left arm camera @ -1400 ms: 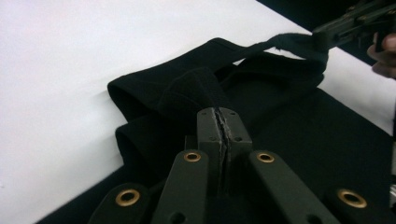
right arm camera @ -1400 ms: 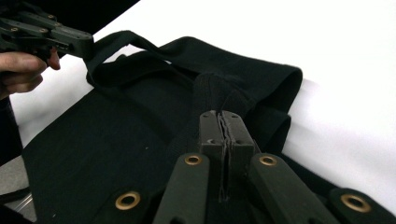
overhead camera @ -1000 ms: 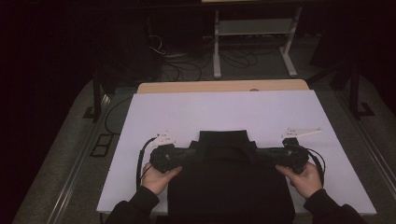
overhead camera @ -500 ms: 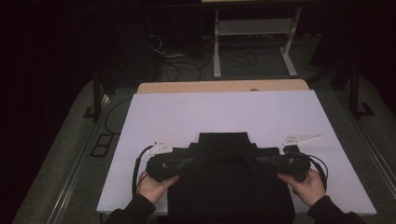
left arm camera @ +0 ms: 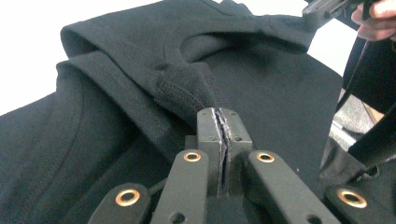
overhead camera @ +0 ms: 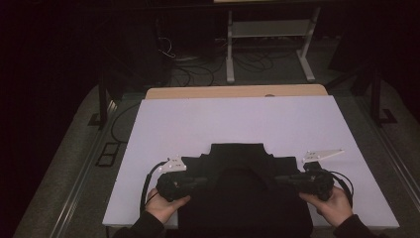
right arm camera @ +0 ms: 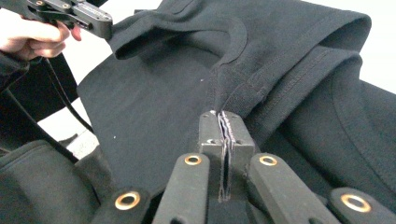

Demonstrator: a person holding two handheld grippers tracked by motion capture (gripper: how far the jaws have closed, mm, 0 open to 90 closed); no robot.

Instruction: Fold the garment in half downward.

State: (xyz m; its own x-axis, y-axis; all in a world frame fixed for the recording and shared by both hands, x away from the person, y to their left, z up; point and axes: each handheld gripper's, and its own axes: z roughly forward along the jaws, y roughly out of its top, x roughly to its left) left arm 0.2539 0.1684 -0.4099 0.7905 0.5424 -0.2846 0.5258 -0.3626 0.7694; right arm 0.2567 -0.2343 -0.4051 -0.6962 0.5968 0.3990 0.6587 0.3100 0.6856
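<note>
A black garment (overhead camera: 241,161) lies on the white table (overhead camera: 237,121), its near part hanging over the front edge by the person. My left gripper (overhead camera: 204,181) is shut on a fold of the garment's cloth at the left shoulder; in the left gripper view the gripper (left arm camera: 219,116) pinches the ribbed seam of the garment (left arm camera: 140,93). My right gripper (overhead camera: 278,177) is shut on the right shoulder; in the right gripper view the gripper (right arm camera: 220,117) clamps a hem of the garment (right arm camera: 289,70). Each gripper view shows the other gripper farther off: the right gripper (left arm camera: 327,7) and the left gripper (right arm camera: 88,16).
A wooden board edge (overhead camera: 237,91) shows behind the white table. A white metal stand (overhead camera: 270,29) and loose cables (overhead camera: 198,69) are on the dark floor beyond. Black frame legs (overhead camera: 104,99) stand at the table's left and right.
Both hands have drawn toward the table's near edge, the left one more, pulling the garment's shoulders with them. Both grippers stay shut on the cloth.
</note>
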